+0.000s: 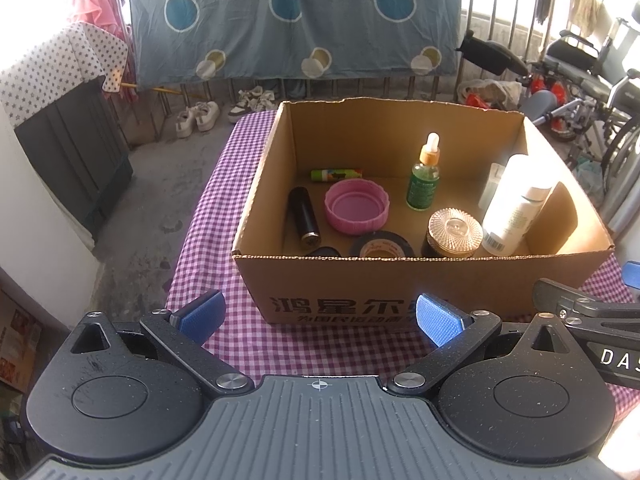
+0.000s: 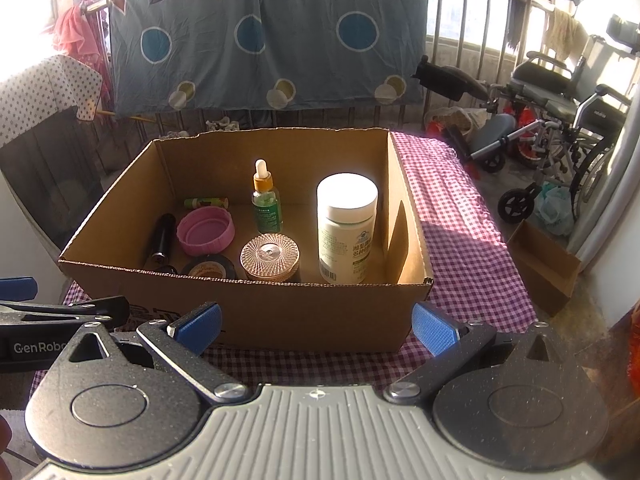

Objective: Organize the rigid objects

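Observation:
An open cardboard box (image 1: 360, 296) (image 2: 280, 312) stands on a purple checked tablecloth (image 1: 208, 216) (image 2: 460, 240). Inside it are a white bottle (image 1: 516, 204) (image 2: 347, 228), a green dropper bottle (image 1: 424, 176) (image 2: 266, 200), a pink lid (image 1: 356, 208) (image 2: 206, 230), a ribbed glass jar (image 1: 454, 236) (image 2: 270, 256), a roll of black tape (image 1: 380, 246) (image 2: 208, 268), a black tube (image 1: 304, 216) (image 2: 162, 240) and a small green stick (image 1: 336, 175) (image 2: 206, 202). My left gripper (image 1: 320, 316) hangs open in front of the box, holding nothing. My right gripper (image 2: 316, 326) is open too, before the box's near wall.
A patterned blue sheet (image 1: 296, 16) hangs on a railing behind the table. A wheelchair (image 2: 568, 120) and a small cardboard box (image 2: 540, 264) stand on the floor to the right. Shoes (image 1: 200, 118) lie on the floor at the back left.

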`<state>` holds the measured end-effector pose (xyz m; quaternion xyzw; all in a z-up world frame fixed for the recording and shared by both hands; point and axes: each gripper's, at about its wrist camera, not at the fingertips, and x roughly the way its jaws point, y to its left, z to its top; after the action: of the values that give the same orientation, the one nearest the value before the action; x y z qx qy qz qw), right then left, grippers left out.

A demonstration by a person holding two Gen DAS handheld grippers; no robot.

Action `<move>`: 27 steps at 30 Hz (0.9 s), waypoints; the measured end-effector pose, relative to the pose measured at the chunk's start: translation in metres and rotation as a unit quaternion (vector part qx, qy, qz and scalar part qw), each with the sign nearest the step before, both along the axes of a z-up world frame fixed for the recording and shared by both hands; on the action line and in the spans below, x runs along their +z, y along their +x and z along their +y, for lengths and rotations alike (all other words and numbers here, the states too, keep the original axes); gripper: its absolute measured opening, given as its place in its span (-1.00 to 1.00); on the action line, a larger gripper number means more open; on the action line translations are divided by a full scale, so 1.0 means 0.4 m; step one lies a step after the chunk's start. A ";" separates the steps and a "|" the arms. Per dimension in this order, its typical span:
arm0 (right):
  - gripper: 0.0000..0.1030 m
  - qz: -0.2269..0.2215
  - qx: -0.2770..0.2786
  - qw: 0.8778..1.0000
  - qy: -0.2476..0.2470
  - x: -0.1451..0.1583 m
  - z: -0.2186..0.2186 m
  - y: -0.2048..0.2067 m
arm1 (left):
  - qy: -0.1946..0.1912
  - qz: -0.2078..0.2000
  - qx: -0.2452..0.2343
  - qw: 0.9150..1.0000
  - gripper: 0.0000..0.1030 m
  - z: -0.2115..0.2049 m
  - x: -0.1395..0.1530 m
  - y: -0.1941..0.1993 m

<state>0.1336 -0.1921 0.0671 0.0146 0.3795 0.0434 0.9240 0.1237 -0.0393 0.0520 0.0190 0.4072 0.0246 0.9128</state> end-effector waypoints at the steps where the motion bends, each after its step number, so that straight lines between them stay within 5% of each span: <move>1: 1.00 0.000 0.000 1.000 0.000 0.000 0.000 0.000 | 0.000 0.000 0.000 1.000 0.98 0.002 0.001 -0.001; 27: 1.00 -0.003 0.002 1.000 0.000 0.012 0.008 0.001 | 0.001 -0.005 0.002 1.000 0.98 0.014 0.012 -0.004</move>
<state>0.1340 -0.1890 0.0718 0.0133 0.3768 0.0456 0.9251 0.1222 -0.0338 0.0568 0.0188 0.4031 0.0267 0.9146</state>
